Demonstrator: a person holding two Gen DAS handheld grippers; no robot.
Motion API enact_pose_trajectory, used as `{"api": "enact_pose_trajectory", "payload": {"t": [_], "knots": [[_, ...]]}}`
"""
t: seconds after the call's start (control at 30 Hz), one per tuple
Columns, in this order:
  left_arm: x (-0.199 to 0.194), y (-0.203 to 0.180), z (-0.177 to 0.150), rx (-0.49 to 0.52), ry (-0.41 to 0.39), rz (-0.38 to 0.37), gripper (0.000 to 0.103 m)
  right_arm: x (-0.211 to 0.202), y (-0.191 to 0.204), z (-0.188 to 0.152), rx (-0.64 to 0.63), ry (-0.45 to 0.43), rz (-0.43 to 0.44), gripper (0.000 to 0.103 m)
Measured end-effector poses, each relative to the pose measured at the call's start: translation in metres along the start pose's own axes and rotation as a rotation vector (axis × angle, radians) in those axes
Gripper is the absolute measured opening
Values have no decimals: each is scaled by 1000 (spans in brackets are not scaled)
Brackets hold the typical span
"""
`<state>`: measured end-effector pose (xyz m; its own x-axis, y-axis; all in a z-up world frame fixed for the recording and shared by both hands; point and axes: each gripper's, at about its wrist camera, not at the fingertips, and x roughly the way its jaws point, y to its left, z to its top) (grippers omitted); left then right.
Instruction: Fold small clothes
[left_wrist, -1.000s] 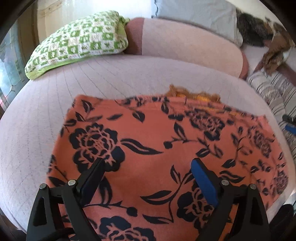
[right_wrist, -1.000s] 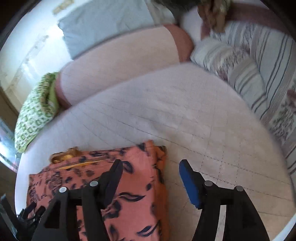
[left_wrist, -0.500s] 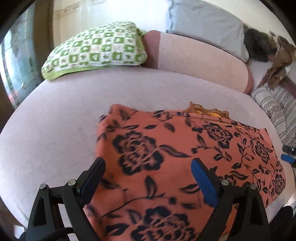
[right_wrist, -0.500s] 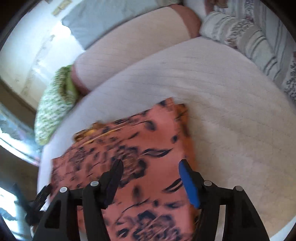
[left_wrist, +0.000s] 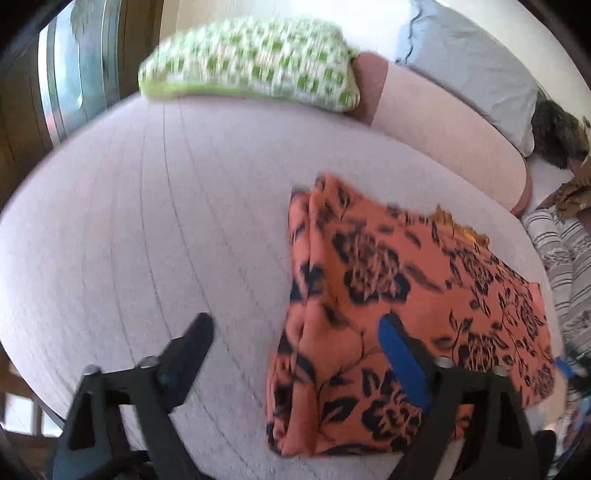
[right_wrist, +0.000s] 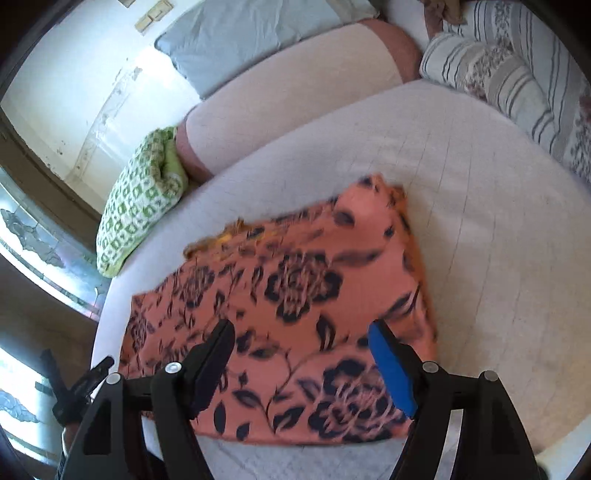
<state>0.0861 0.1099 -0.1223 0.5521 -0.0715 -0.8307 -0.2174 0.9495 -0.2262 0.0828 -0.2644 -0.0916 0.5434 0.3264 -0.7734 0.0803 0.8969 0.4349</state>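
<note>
An orange garment (left_wrist: 388, 295) with black flowers lies folded flat on the pale quilted bed (left_wrist: 147, 221). My left gripper (left_wrist: 295, 336) hovers over the garment's thick left folded edge, black finger over bare quilt, blue pad (left_wrist: 399, 354) over the cloth. Its jaws are closing, with the edge lying below and between them but no pad pressing on it. In the right wrist view the same garment (right_wrist: 295, 280) fills the middle. My right gripper (right_wrist: 301, 338) hangs over its near right part with the jaws opening and nothing gripped.
A green-and-white checked pillow (left_wrist: 251, 62) sits at the head of the bed, beside a pink bolster (left_wrist: 443, 122) and a grey pillow (left_wrist: 472, 62). Striped bedding (right_wrist: 498, 74) lines the right side. The bed's edge drops off at the left, by a window.
My left gripper has slid left from over the garment's middle to its left edge. My right gripper has moved left from the garment's right edge to over the cloth, its jaws slightly wider.
</note>
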Motion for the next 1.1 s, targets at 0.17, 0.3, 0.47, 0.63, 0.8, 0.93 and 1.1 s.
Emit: {"api": "enact_pose_trajectory", "payload": {"t": [0.17,0.3,0.47,0.63,0.8,0.93,1.1], "knots": [[10,3,-13,0,82,-5,37,22,-16,-16,42,68,-32,78],[-12,0,-6,-1,46,-49,44,25,-19,-13,48,88,-25,78],[-3,-5,26,33,-14,-54,64,24,-22,-17,41,72,-6,78],[61,7,54,-14,117,0,25,24,-24,-15,49,76,7,78],[50,3,46,8,69,24,25,24,-29,-16,62,69,35,78],[34,-9,48,36,4,6,49,24,-26,-15,61,77,30,79],[42,-29,74,105,-20,-5,54,13,-18,-6,62,70,25,79]]}}
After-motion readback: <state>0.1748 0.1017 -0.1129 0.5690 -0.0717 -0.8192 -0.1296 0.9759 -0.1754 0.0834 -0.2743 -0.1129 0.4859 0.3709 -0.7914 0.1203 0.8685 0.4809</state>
